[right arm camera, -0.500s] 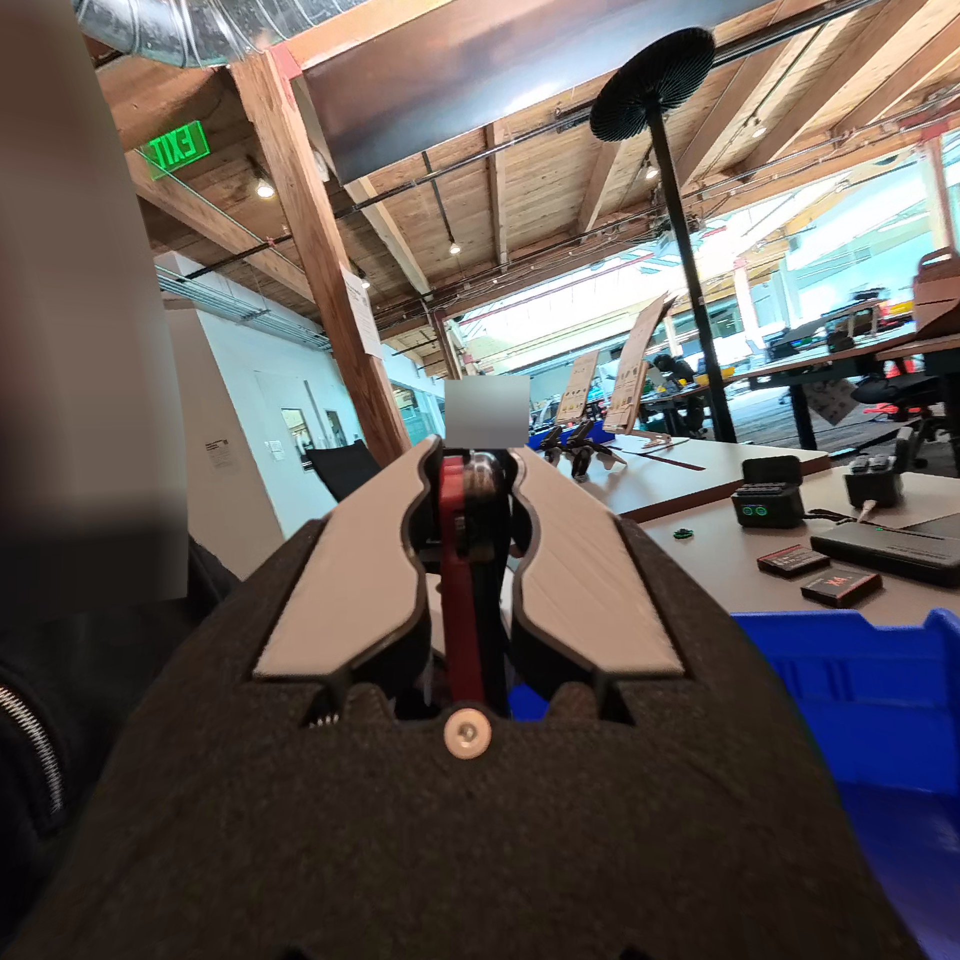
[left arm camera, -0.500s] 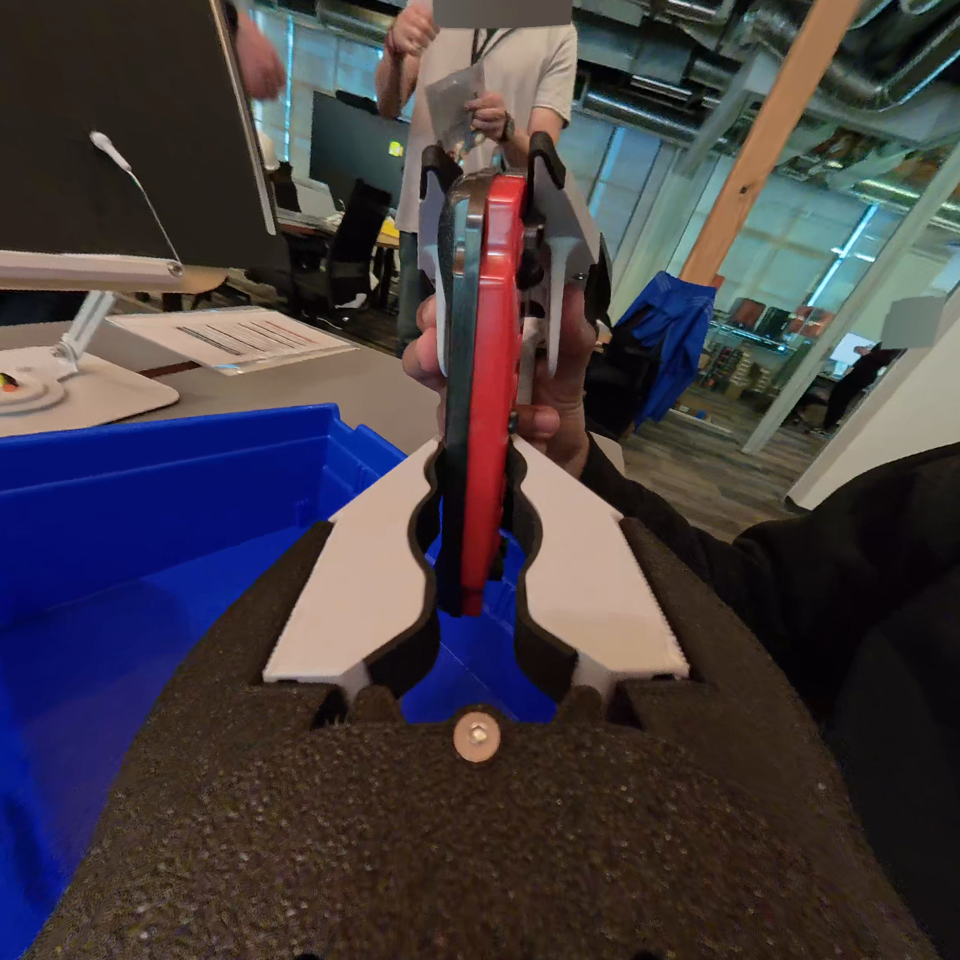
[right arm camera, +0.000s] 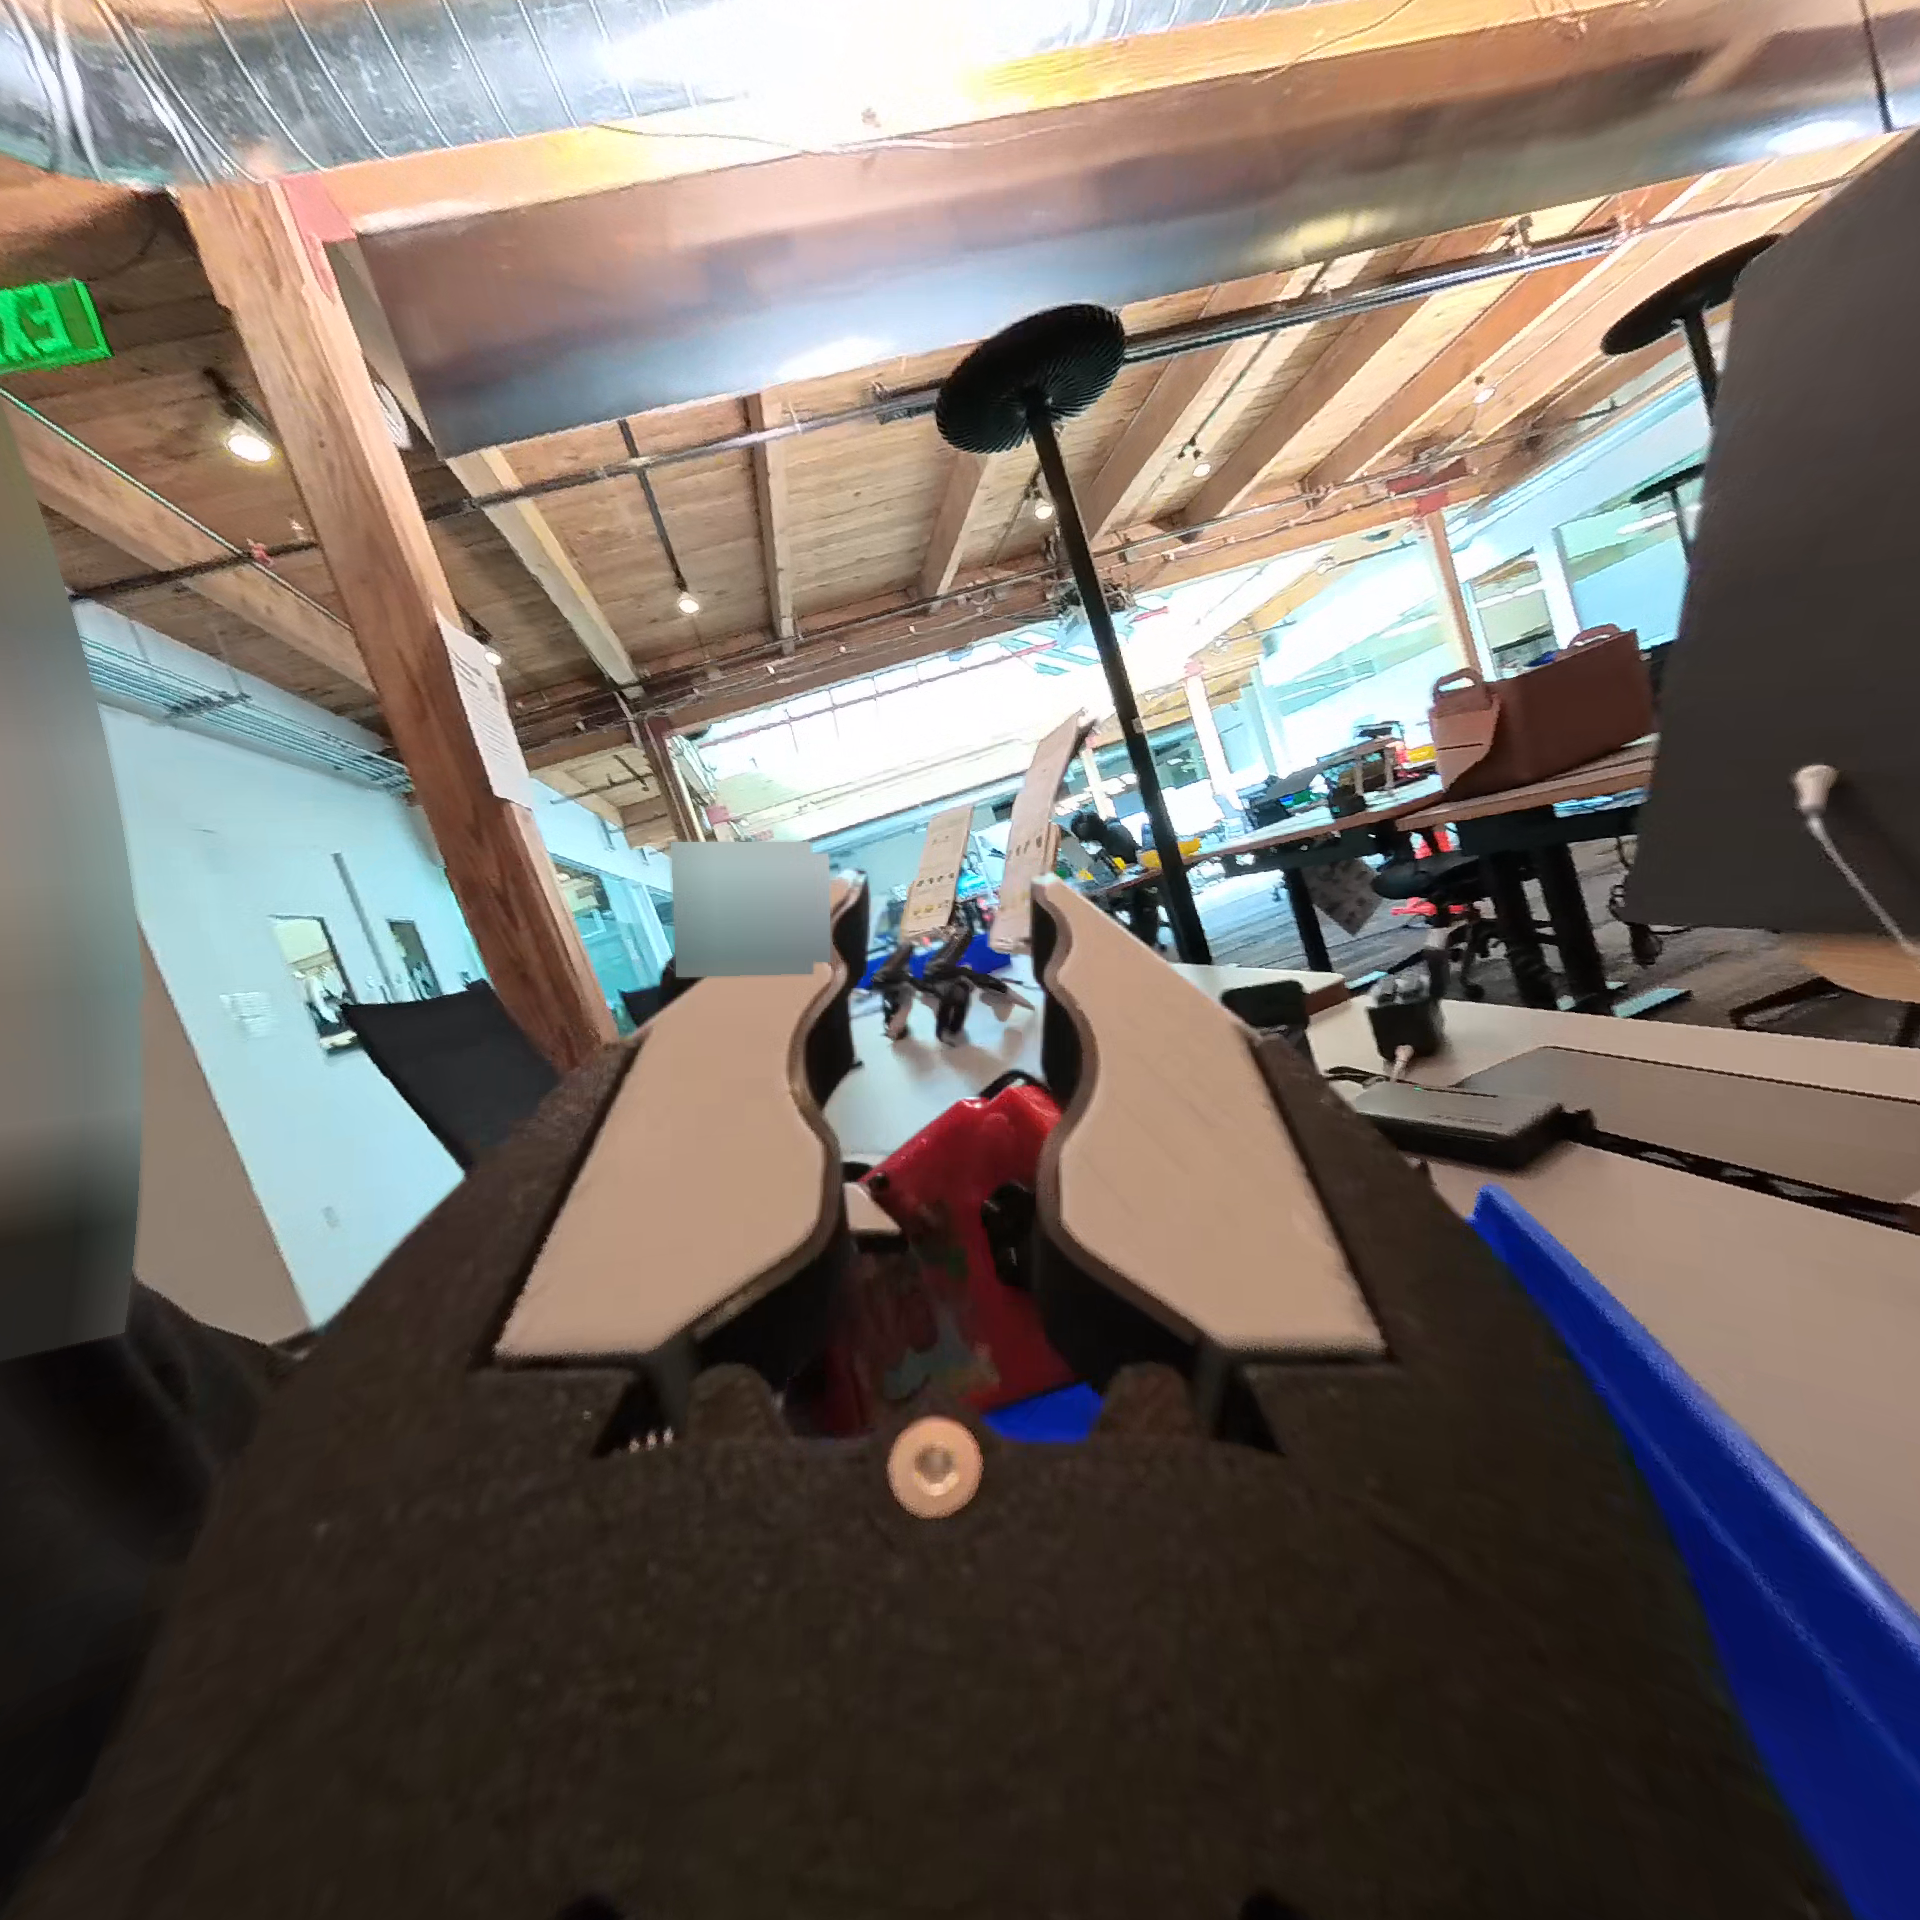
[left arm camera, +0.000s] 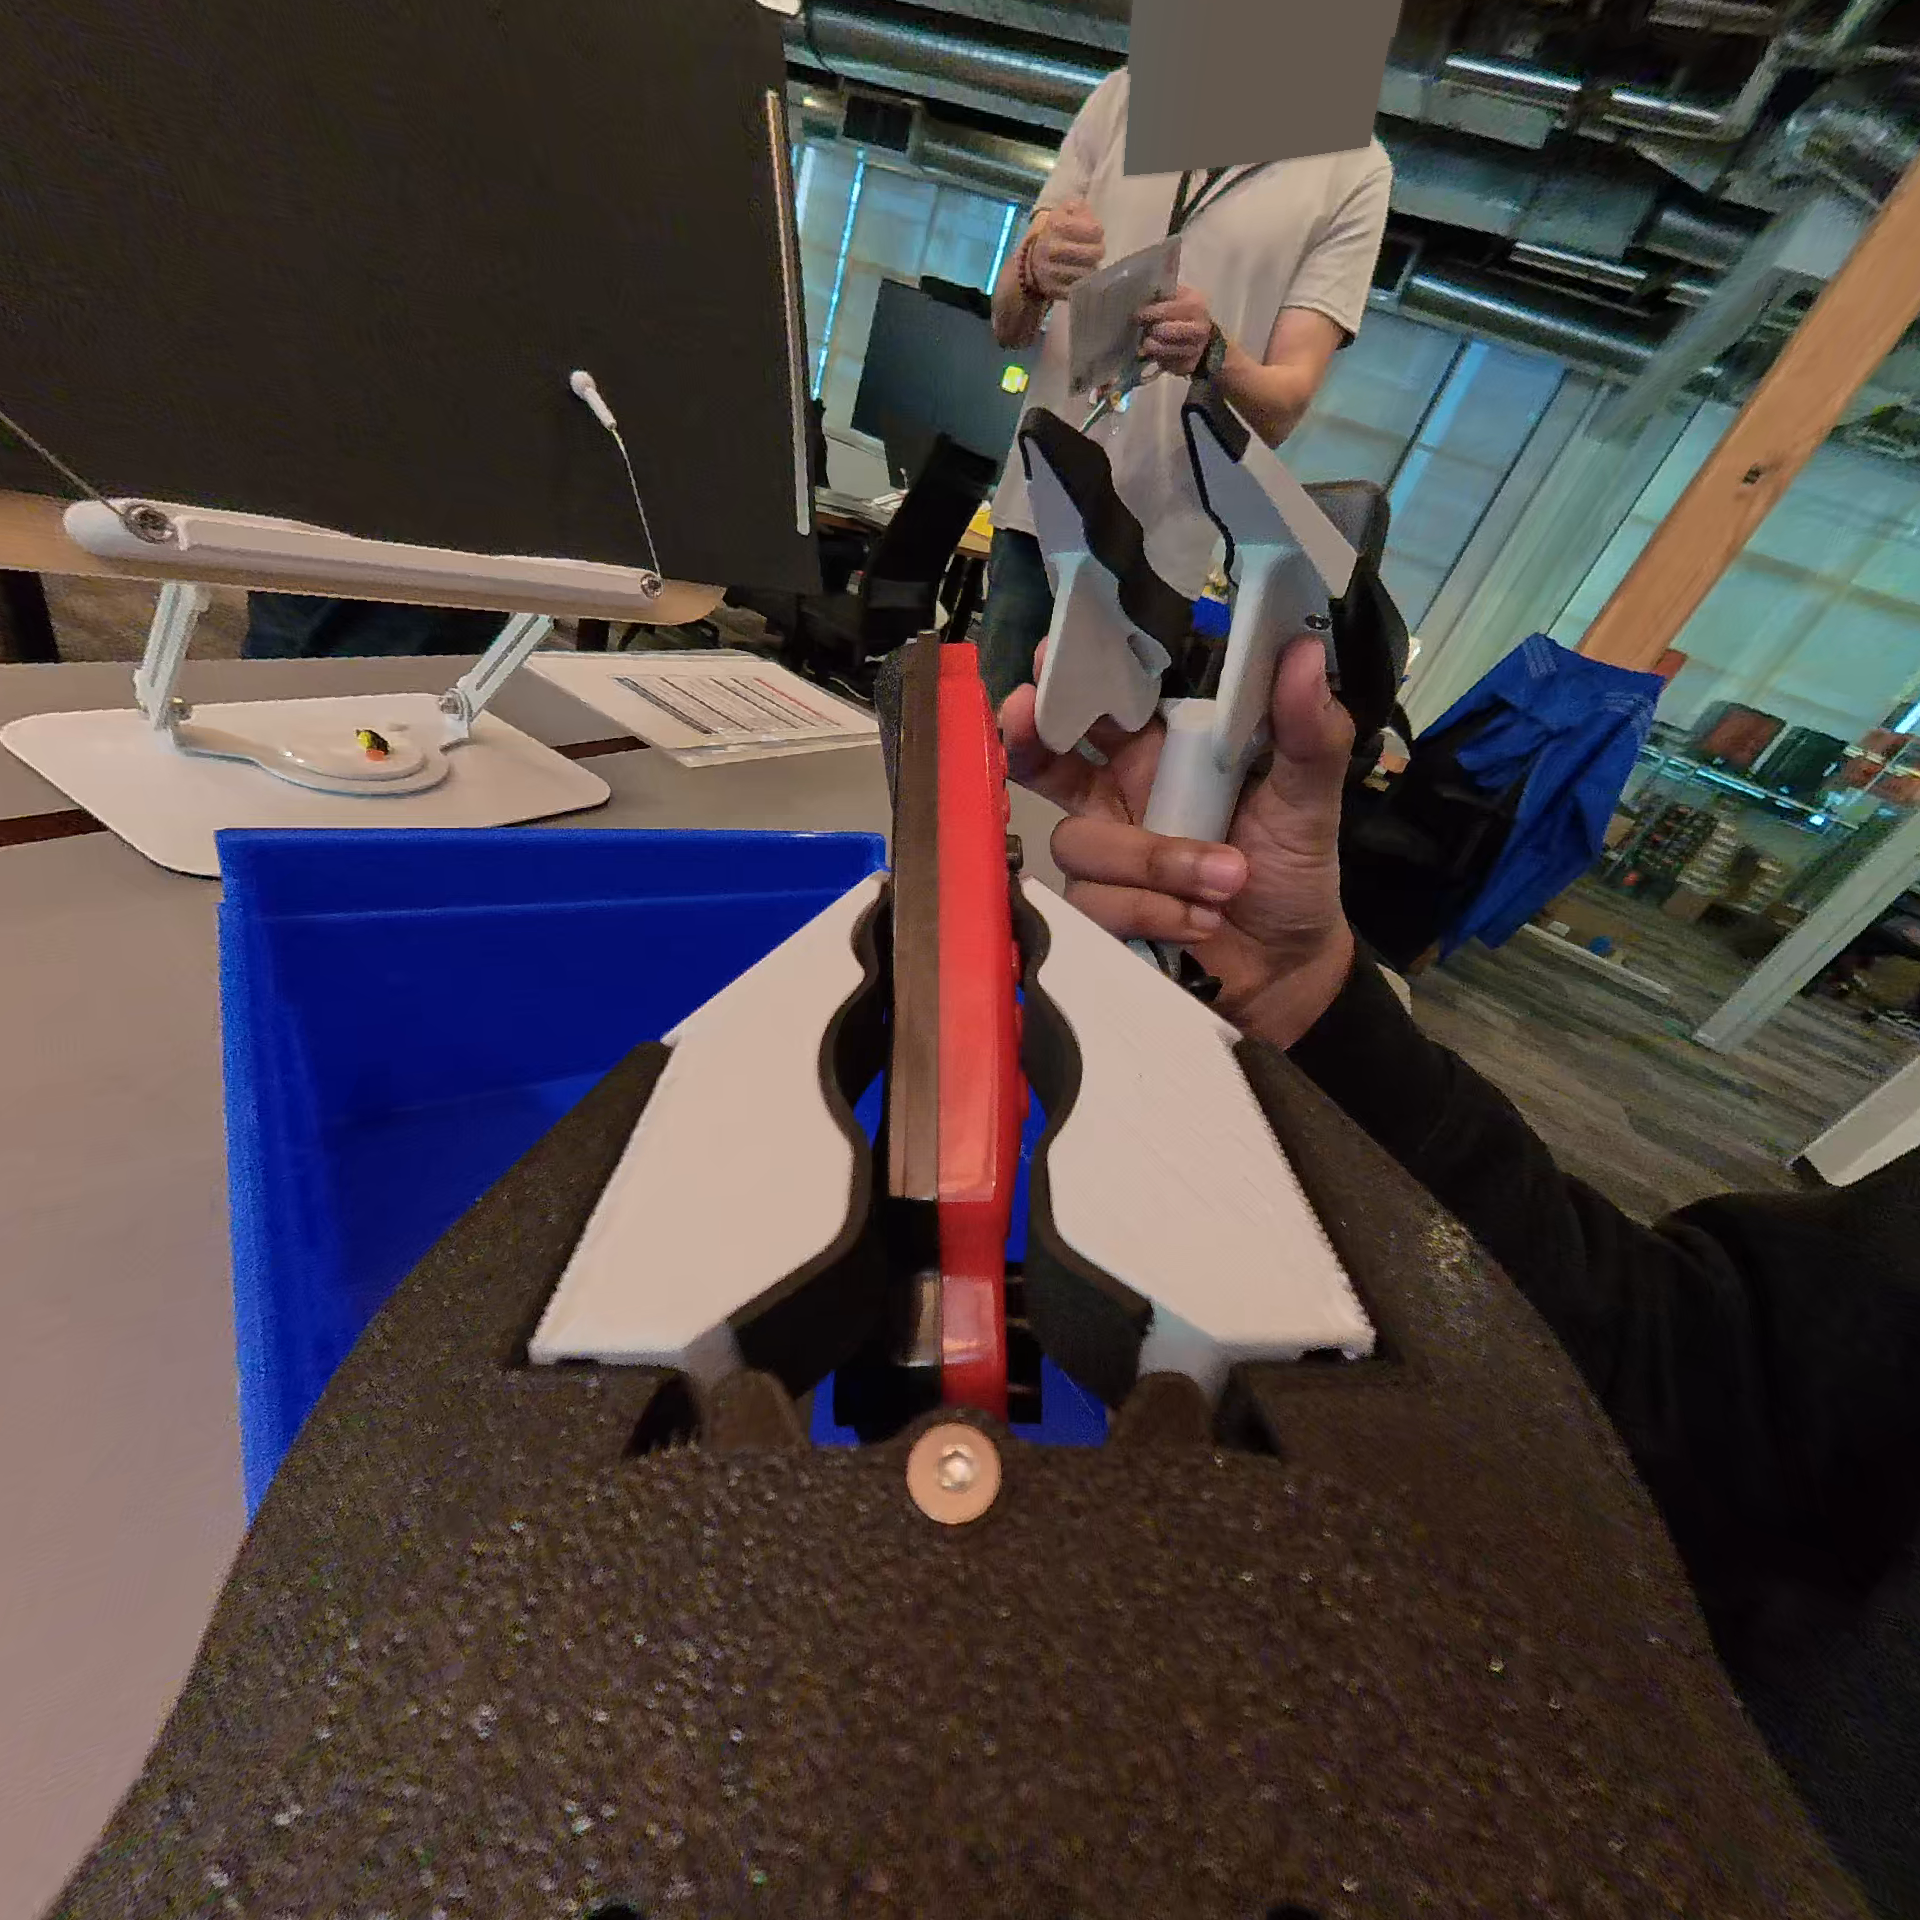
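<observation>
Above a blue bin (left arm camera: 499, 1039) on the counter (left arm camera: 94, 1091), the left hand-held gripper (left arm camera: 951, 914) clamps a red flat device (left arm camera: 971, 935) edge-on, the right hand-held gripper (left arm camera: 1127, 457) released beside it; a loosened clamp could drop it.

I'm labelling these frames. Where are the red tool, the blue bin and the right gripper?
red tool (left arm camera: 971, 935): left wrist view, on its red side.
blue bin (left arm camera: 540, 997): left wrist view, on its inner back wall.
right gripper (left arm camera: 1127, 442): left wrist view, midway between its fingertips.

left claw (left arm camera: 951, 904) clamping a flat red tool (left arm camera: 971, 935) edge-on above blue bin (left arm camera: 540, 935), right claw (left arm camera: 1132, 457) spread beside it
</observation>
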Tool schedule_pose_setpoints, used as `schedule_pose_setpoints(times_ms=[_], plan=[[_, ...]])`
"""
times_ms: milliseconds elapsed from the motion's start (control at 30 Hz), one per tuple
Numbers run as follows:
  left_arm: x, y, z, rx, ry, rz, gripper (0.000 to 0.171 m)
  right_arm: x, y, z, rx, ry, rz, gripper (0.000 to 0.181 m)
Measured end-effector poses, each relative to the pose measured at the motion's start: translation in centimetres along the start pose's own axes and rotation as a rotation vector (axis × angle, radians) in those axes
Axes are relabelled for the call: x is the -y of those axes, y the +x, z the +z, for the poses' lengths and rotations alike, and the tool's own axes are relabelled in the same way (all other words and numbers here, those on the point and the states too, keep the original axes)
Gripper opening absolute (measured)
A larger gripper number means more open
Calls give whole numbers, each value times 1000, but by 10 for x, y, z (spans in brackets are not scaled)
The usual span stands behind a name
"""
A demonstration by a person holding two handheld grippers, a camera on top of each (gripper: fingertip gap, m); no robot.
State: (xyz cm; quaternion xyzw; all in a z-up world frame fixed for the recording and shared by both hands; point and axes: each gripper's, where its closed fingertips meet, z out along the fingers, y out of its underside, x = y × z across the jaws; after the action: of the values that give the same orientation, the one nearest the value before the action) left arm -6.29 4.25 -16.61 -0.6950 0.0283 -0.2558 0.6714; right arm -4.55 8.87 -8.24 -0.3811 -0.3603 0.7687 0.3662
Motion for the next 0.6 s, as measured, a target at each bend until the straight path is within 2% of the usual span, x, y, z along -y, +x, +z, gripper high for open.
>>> schedule_pose_setpoints(times_ms=[167,267,333,467,600], plan=[[4,0,-1,29,20,44,19,-9,9,-1,-101,-94,-172,30],[16,6,-6,9,81,20,19,-18,16,-2,-162,-167,-272,30],[24,11,-9,-20,122,-18,19,-21,14,-1,-145,-177,-251,30],[33,13,-15,-44,157,-57,19,-19,5,2,-56,-131,-99,31],[34,18,-16,-67,155,-13,19,-24,5,3,-34,-144,-51,31]])
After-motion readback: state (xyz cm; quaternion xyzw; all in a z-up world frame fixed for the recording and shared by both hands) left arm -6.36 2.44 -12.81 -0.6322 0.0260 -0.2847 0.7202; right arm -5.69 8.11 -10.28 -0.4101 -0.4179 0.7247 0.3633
